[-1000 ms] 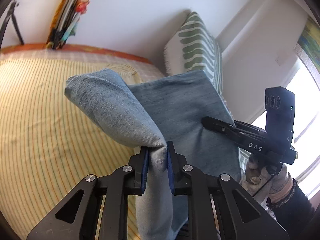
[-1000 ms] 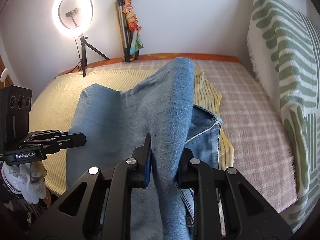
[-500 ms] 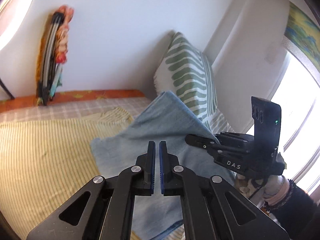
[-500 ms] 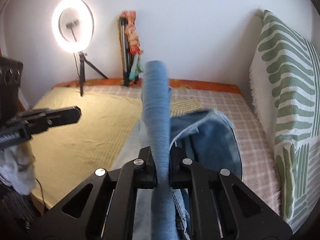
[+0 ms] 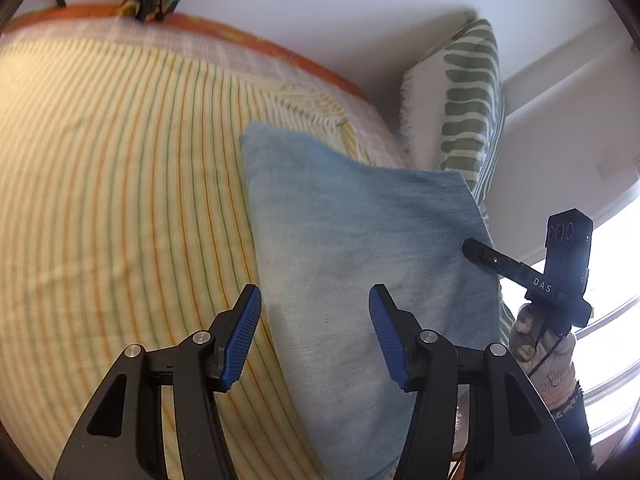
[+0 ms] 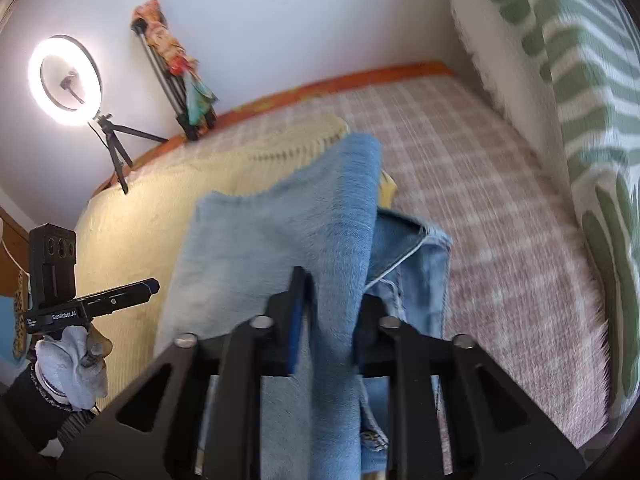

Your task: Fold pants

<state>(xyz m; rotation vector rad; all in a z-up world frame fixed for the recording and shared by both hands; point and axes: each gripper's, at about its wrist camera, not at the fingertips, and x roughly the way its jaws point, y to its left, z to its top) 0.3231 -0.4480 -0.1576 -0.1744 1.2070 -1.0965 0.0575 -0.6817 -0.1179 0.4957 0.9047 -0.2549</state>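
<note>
Since a moment ago, when your left gripper (image 5: 314, 332) pinched a bunched fold of the jeans (image 5: 360, 264), its jaws have just been opening and now stand wide apart with nothing pressed between the blue pads (image 5: 242, 336); the denim that hung from them has dropped and lies spread flat on the yellow striped blanket (image 5: 120, 200). From your left wrist view the jeans sit below and beyond the gap, their left edge running close under the left pad and the cloth passing under the right finger. Your right gripper (image 6: 326, 312) has also just been opening, and a raised fold of the jeans (image 6: 336, 240) stands in the gap: the cloth lies against the right finger, but a sliver of space shows beside the blue pad on the left, so you are no longer clamping it. That fold rises as a ridge from the jaws and falls away to the left in a pale sheet over the blanket (image 6: 128, 232), while a seamed, hemmed part of the jeans lies crumpled just right of the jaws on the pink checked cover (image 6: 480, 184). A green patterned pillow (image 6: 580, 100) stands along the right side. Your gloved left hand (image 6: 76, 364) shows at the lower left of the right wrist view, well apart from the fold.
</note>
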